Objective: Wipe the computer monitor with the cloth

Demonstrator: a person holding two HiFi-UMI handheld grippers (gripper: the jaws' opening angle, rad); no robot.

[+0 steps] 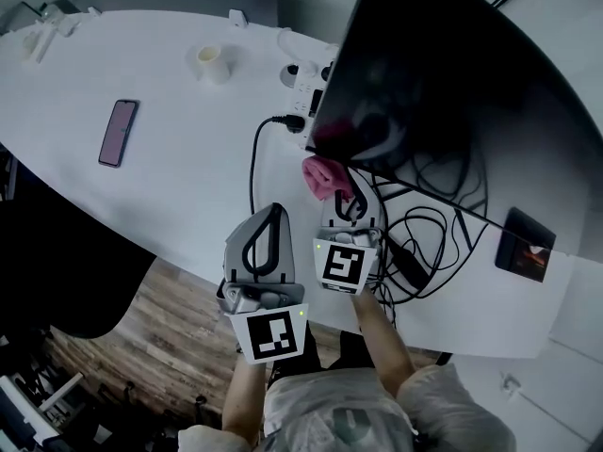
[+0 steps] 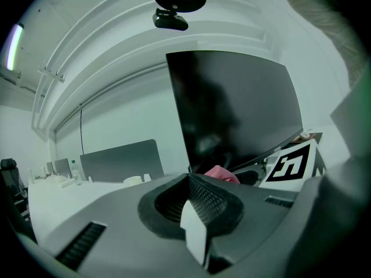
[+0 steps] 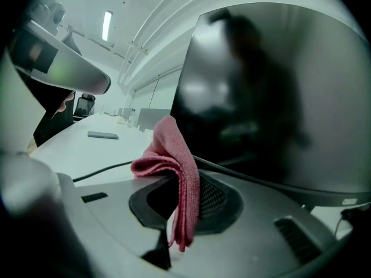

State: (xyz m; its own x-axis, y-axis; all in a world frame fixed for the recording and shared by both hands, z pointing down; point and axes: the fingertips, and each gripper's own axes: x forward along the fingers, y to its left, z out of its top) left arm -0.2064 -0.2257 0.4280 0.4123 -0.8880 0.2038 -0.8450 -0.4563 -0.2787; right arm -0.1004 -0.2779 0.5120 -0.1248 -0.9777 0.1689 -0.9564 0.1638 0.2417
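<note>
The right hand-held gripper [image 1: 345,215] has its jaws pressed together on a folded pink microfibre cloth [image 3: 173,155]. The cloth stands up out of the jaws and droops over to one side, with a loose end hanging down in front of them. It sits just off the lower left corner of the wide black computer monitor [image 1: 443,83], whose dark screen is tilted above the white tabletop [image 1: 170,177]. I cannot tell whether the cloth touches the screen.

The left hand-held gripper [image 2: 194,222] is held just beside the right one, nearer the person, near the tabletop's front edge. Its jaws are closed tip to tip with nothing between them.

A tangle of black cables [image 1: 415,224] lies on the tabletop under the monitor, and one runs to a white power strip [image 1: 306,78] by the screen's left edge. Well to the left lie a dark smartphone [image 1: 118,132], flat on the tabletop, and a small pale cup [image 1: 213,63].
</note>
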